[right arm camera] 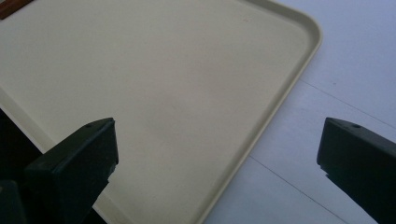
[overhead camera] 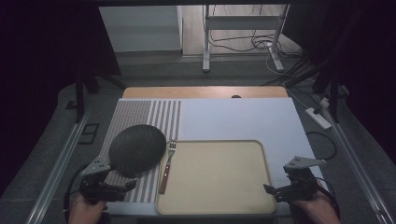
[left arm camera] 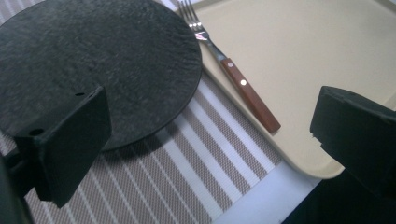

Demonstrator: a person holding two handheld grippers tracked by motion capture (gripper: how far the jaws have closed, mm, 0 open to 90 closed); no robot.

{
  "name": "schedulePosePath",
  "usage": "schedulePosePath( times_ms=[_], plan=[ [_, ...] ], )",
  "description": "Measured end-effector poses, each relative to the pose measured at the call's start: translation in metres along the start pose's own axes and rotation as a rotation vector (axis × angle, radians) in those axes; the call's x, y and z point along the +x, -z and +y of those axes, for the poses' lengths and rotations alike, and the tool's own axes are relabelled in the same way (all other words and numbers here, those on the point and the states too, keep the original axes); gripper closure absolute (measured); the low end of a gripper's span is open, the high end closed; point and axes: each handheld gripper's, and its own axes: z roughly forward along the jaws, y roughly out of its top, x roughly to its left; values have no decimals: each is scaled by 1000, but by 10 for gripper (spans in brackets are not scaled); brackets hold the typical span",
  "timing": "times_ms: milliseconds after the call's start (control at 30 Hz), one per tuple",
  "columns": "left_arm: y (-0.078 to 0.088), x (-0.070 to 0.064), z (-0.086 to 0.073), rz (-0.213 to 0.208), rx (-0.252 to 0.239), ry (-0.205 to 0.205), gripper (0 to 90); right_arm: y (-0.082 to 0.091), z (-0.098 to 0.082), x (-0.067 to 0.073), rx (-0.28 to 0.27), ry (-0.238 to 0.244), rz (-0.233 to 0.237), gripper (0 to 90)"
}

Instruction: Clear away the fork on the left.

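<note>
L gripper (overhead camera: 122,188) hangs low at the near-left table corner, jaws spread wide, holding nothing. Just ahead of it: dark round plate (left arm camera: 100,65) lying flat on the striped placemat (left arm camera: 196,163), near edge close to the jaws. Looks like slate, so prob. heavy, stiff, rough, chippable; thin rim is the only spot to pinch, near side. Fork (left arm camera: 233,79) w/ wooden handle sits on the tray's (left arm camera: 299,60) left edge, beside the plate: light, rigid, grab mid-handle. R gripper (overhead camera: 275,191) also spread, empty, at the tray's near-right corner.
</note>
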Motion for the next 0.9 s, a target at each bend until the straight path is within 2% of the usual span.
schedulePosePath(
  times_ms=[333, 467, 600, 700, 800, 900],
  plan=[
    [11, 1, -13, 26, 0, 20, 0, 0, 0, -1, 1, -13, -8, 0],
    [13, -2, -17, 48, 19, 17, 0, 0, 0, -1, -2, -17, -7, 0],
    [14, -6, -22, 93, 56, 8, 0, 0, 0, -1, 0, -18, -8, 0],
    [16, -7, -24, 94, 57, 7, 0, 0, 0, -1, 0, -19, -10, 0],
    [13, -10, -23, 102, 85, -8, 0, 0, 0, -2, 1, -30, -13, 0],
    [12, -10, -22, 99, 91, -12, 0, 0, 0, -3, 3, -29, -15, 0]
  ],
)
